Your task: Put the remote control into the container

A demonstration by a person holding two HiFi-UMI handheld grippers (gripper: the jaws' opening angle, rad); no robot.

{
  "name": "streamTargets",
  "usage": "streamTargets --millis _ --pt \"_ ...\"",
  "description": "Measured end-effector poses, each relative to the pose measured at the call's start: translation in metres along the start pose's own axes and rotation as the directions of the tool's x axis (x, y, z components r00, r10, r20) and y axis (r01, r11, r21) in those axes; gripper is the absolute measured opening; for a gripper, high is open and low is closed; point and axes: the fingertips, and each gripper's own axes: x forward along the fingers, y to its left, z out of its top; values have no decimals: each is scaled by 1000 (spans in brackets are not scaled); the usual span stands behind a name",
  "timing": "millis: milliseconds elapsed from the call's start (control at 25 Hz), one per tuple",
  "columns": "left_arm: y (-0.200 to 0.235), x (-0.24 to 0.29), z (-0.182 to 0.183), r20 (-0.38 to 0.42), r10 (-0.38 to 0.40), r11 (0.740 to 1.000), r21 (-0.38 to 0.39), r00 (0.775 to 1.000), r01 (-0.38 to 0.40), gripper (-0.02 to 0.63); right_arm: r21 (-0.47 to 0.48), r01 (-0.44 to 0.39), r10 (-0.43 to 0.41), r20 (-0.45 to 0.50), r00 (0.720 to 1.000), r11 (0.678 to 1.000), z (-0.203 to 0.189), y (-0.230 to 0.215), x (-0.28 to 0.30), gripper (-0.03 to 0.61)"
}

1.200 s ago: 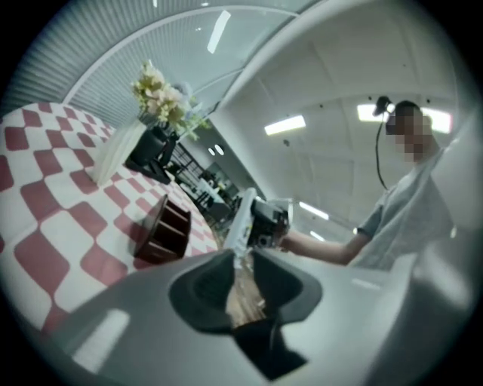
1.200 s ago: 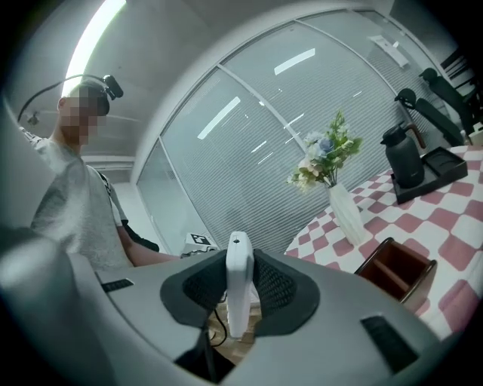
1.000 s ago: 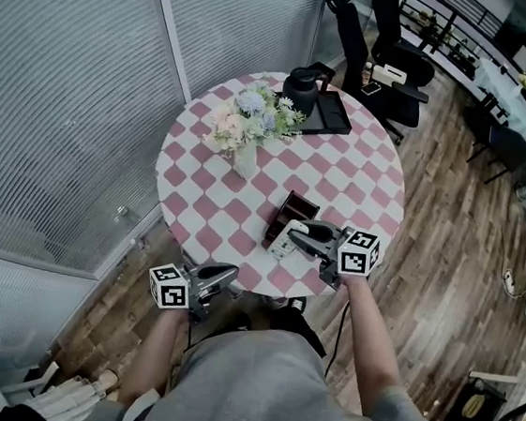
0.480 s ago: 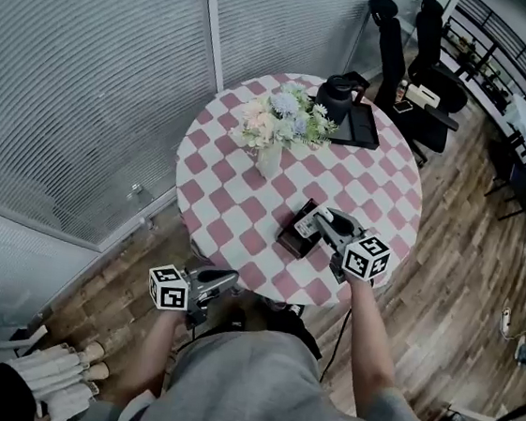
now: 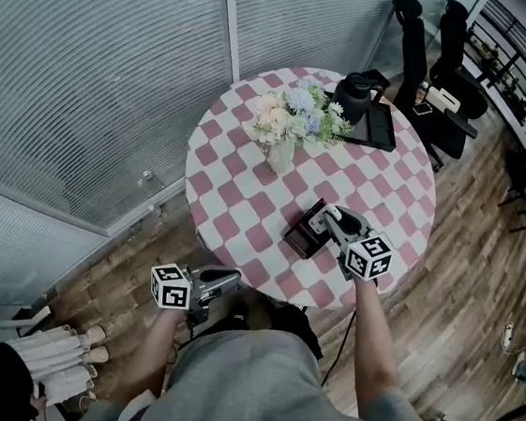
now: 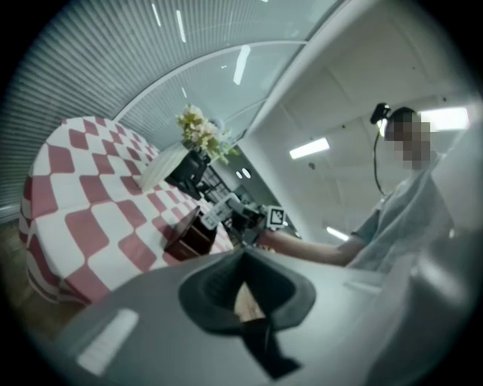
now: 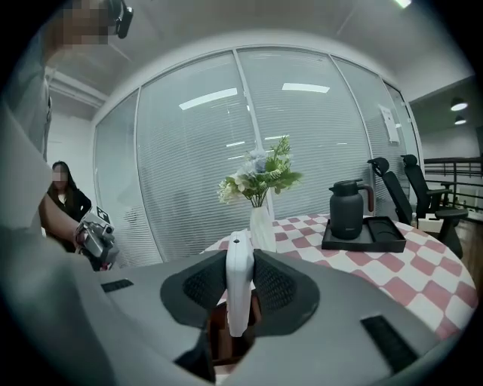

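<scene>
The remote control [image 7: 238, 290] is clamped between the fingers of the right gripper [image 7: 240, 260], just over the brown container [image 5: 297, 240] on the checked table [image 5: 239, 169]. The left gripper [image 6: 243, 283] is held closed and empty, off the table's near edge.

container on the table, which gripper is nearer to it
Right. The right gripper holds the remote control just above the container; the left gripper, shut, hangs beyond the table's near edge.
</scene>
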Motion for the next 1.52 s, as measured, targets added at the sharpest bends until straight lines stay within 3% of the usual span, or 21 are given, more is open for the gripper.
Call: streamTargets --millis 240,600,840,1520 --pt "0 12 -5 -27 11 1000 -9 1000 -11 0 -81 -15 10 -60 998 997 -26 3 13 105" --pt "-6 32 -13 -99 -14 1000 -4 995 14 0 -108 -1 -8 -87 996 994 -52 10 30 105" --pt "-8 38 -14 -102 -32 999 -19 994 30 0 -160 -2 -21 -144 989 987 -63 14 37 106" --pt "-11 33 -23 -121 -50 999 -21 991 48 0 -335 -26 -110 -382 918 942 -96 23 42 106"
